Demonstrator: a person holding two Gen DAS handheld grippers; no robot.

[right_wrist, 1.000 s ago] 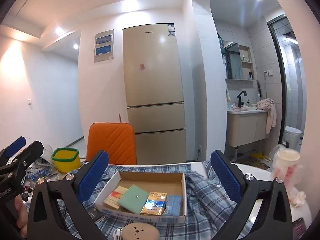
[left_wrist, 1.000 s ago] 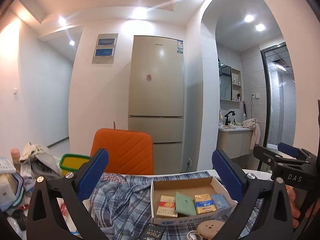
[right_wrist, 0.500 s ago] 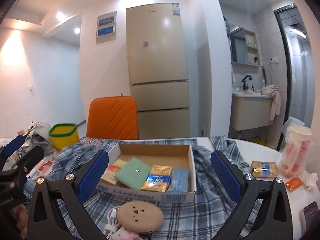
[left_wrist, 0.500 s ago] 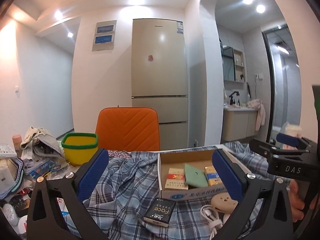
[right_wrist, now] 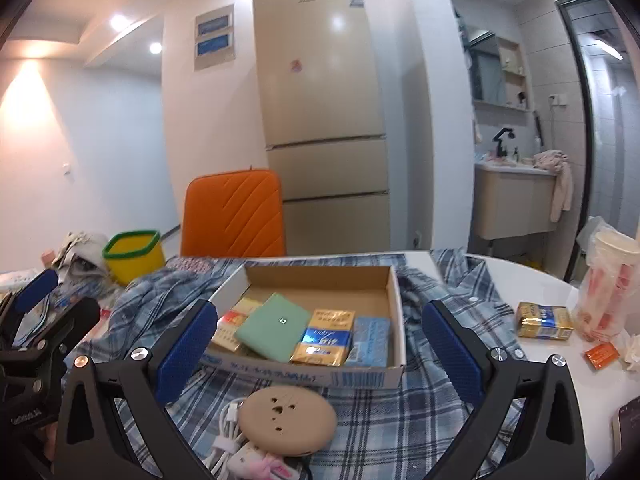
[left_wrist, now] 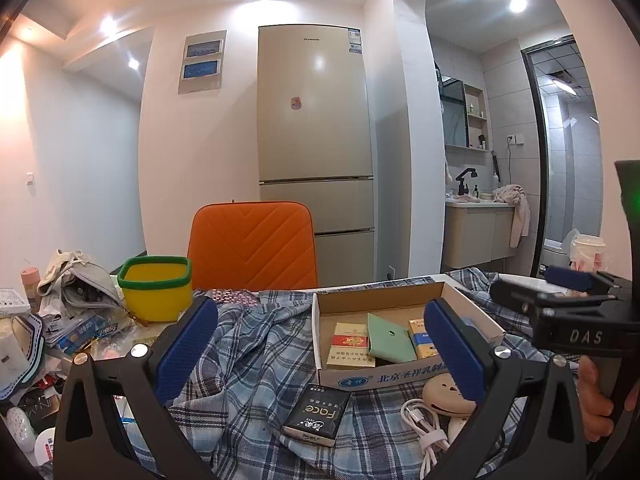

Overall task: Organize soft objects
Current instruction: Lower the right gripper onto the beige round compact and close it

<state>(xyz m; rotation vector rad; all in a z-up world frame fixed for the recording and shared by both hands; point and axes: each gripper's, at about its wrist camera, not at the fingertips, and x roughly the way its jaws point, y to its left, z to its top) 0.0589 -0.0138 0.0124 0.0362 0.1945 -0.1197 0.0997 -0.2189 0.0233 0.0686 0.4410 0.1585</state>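
Plaid shirt lies crumpled flat across the table, under the cardboard box, a tissue pack and a round beige gadget. Bare cloth sits mostly low-left, straight ahead of left gripper, so left looks nearer. Right gripper faces the box. Both hover level above the cloth, jaws spread wide, holding nothing.

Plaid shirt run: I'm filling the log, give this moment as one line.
left tongs: open, empty | right tongs: open, empty | plaid shirt: spread on table, ungrasped | cardboard box: resting on shirt
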